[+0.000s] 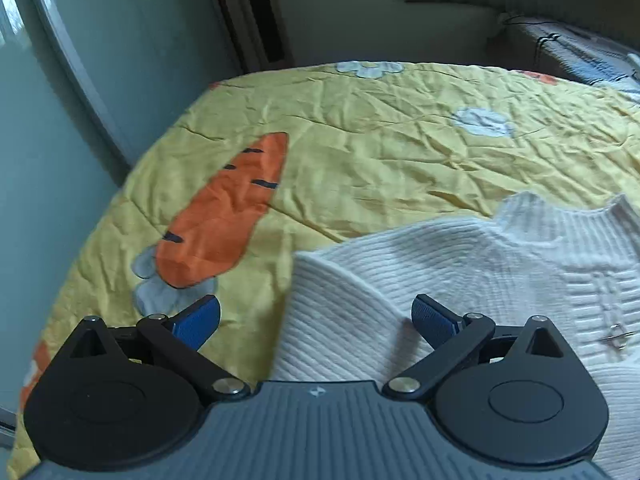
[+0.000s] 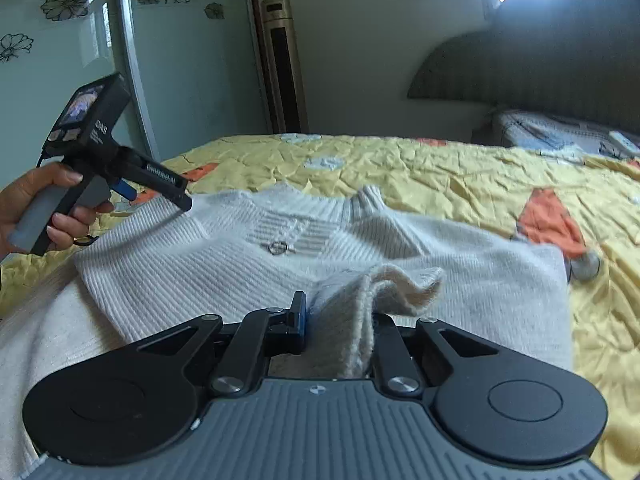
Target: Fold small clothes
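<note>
White ribbed knit sweater (image 2: 248, 264), one item, spread front-up on a bed under a yellow quilt (image 2: 460, 176) printed with carrots. Small metal ring ornament (image 2: 277, 247) at the chest; collar on the far side from both tools.

Right hand-held gripper (image 2: 340, 320): jaws nearly together, clamped on a bunched fold of the sweater's cuff or hem edge (image 2: 384, 292), which stands up between the pads and droops beyond them. Remainder of the garment lies flat, directly ahead of and beneath this tool.

Left hand-held gripper (image 1: 316, 320): jaws wide apart, nothing between them. It hovers over the sweater's left shoulder edge; the knit lies below and ahead-right of its fingers, bare quilt ahead-left. From the right-hand view it shows held in a person's hand (image 2: 44, 208), its tip close over the shoulder; contact cannot be confirmed.

Step in hand, by judgement: an early fold, one side or sleeve being carried across the body while the other side awaits a grip. Folding looks barely begun; most of the garment remains unfolded.

Next move calls for: left jaws lowered onto the shoulder edge and closed on a single layer, then both pinches carried evenly so the knit lands flat without dragging or stretching.
</note>
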Demonstrator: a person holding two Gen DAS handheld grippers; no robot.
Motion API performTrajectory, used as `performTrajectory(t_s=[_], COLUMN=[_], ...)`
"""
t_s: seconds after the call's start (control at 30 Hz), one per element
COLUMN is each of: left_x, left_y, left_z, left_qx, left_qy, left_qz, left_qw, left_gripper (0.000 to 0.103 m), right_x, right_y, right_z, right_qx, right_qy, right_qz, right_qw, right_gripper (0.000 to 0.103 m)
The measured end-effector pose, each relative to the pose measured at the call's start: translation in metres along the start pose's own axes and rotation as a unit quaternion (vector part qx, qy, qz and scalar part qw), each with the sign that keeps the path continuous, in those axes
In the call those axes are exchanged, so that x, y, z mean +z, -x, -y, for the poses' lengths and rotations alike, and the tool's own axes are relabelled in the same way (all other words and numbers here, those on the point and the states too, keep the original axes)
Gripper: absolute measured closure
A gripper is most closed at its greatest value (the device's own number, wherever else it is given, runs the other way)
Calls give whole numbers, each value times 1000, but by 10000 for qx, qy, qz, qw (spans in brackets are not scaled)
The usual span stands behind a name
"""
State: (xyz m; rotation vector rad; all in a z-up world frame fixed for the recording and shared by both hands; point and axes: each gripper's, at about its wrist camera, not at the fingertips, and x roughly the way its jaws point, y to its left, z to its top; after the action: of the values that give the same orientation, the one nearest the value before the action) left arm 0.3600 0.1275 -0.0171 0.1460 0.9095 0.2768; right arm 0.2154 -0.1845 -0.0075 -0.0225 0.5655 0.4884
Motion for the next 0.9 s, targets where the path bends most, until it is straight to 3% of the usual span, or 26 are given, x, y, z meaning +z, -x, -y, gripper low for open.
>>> performTrajectory(t_s=[0.17, 0.27, 0.37, 0.43, 0.5, 0.57, 0.63, 0.67, 0.7, 0.83, 0.9], left_x=[-14, -18, -23, -29, -36, -45, -55, -60, -63, -70, -72], left_y=[-4, -1, 10, 22, 36, 50, 62, 68, 71, 71, 62], left_z=[-5, -5, -2, 2, 6, 8, 8, 7, 6, 4, 3], left_qx=[483, 595, 700, 781, 835, 803, 739, 701, 676, 751, 875], left_qy=[-223, -178, -236, -358, -470, -556, -571, -570, -564, -477, -435], left_qz=[258, 381, 523, 682, 859, 1006, 1094, 1120, 1142, 1154, 1034], left_qw=[9982, 9973, 9959, 9940, 9917, 9901, 9896, 9896, 9895, 9893, 9898], left_gripper=[0, 0, 0, 0, 0, 0, 0, 0, 0, 0, 0], right_x=[29, 26, 9, -5, -12, -21, -22, -21, -20, 5, 27], right_y=[19, 2, -10, -11, -13, -9, -5, -6, -7, -14, -4], right_z=[2, 20, 43, 58, 71, 73, 72, 71, 69, 57, 47], right_qx=[83, -322, -401, -151, 233, 483, 486, 452, 437, 302, 465], right_qy=[312, -17, -633, -1197, -1811, -2112, -2106, -2056, -1990, -1272, -892], right_qz=[1062, 608, 42, -204, -468, -465, -438, -465, -485, -428, 44], right_qw=[9938, 9976, 9972, 9925, 9821, 9751, 9754, 9765, 9778, 9905, 9949], right_gripper=[89, 88, 88, 87, 77, 74, 78, 89, 92, 92, 92])
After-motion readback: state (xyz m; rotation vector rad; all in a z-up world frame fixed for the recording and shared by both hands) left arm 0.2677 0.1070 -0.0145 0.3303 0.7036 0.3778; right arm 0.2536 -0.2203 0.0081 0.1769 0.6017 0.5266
